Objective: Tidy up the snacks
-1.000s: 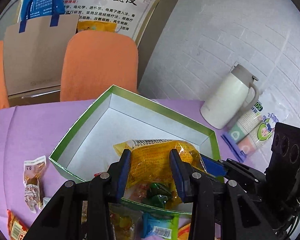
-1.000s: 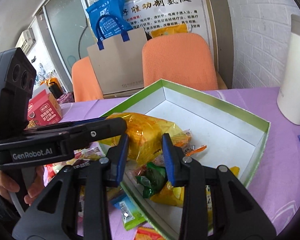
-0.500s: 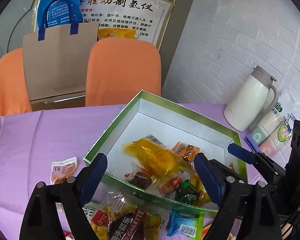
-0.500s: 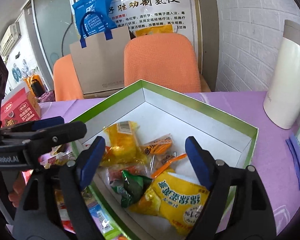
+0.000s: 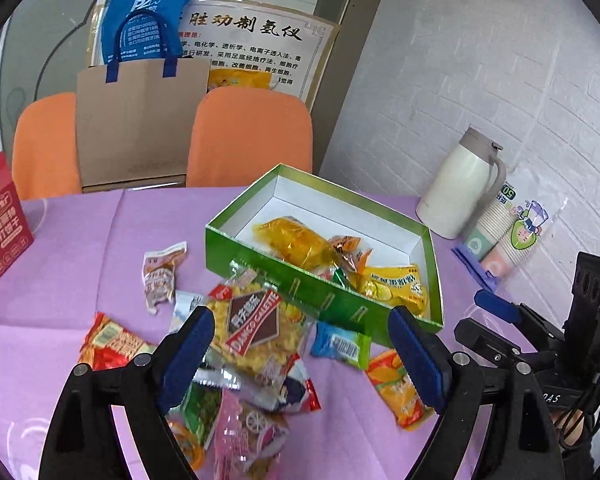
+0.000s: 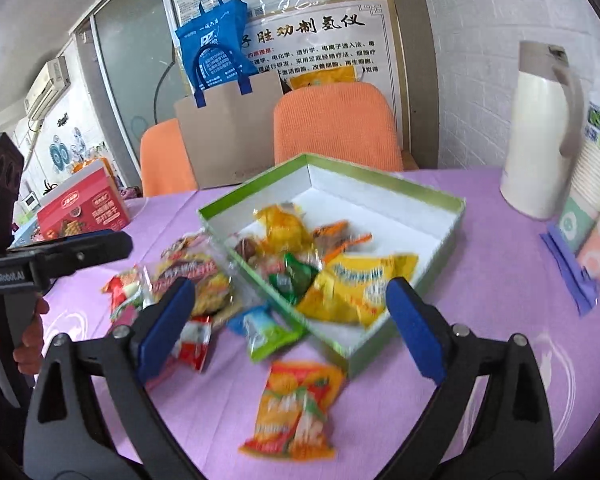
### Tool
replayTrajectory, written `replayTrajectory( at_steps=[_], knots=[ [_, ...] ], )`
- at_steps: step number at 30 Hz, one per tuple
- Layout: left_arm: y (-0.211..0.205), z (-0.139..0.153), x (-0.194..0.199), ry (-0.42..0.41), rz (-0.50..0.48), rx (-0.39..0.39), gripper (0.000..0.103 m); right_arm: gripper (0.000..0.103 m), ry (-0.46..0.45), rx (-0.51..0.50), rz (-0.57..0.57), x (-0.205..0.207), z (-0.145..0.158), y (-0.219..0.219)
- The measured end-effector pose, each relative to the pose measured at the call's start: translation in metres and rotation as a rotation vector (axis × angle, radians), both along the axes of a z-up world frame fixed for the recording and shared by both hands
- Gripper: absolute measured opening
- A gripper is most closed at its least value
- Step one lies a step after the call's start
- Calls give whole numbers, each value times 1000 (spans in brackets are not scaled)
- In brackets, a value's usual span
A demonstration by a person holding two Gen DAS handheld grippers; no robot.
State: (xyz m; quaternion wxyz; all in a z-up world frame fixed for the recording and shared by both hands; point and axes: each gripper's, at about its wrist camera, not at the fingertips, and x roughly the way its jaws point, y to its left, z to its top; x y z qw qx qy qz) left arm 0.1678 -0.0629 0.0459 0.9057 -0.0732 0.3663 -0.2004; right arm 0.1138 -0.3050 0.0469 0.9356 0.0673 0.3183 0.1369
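Note:
A green box with a white inside (image 5: 380, 208) (image 6: 380, 200) sits on the purple table and holds several snack packets, among them a yellow bag (image 5: 296, 240) (image 6: 284, 228) and a yellow lemon packet (image 5: 396, 284) (image 6: 356, 284). More packets lie loose in front of it: a Danco Galette bag (image 5: 256, 320), a blue-green packet (image 5: 340, 344) (image 6: 264, 332), an orange packet (image 5: 400, 392) (image 6: 296, 412). My left gripper (image 5: 300, 354) is open and empty, above the loose pile. My right gripper (image 6: 288, 328) is open and empty, near the box's front corner.
A white thermos (image 5: 460, 188) (image 6: 540, 136) and a sleeve of paper cups (image 5: 508, 236) stand at the right. A red carton (image 5: 0, 232) (image 6: 80, 208) stands at the left. Two orange chairs (image 5: 252, 136) and a paper bag (image 5: 140, 120) are behind the table.
Both grippers opened and let go of the yellow bag, which now lies in the box. Both pulled back and up from the box.

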Motion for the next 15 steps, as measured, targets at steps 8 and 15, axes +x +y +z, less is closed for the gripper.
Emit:
replayTrajectory(
  at_steps=[8,15],
  knots=[
    [14,-29,-58,26,-26,20,90,96,46,-29,43,-46,-28,12],
    [18,-47,-80,63,-61,-2,91,95,126,-63,42,-38,-57,22]
  ],
)
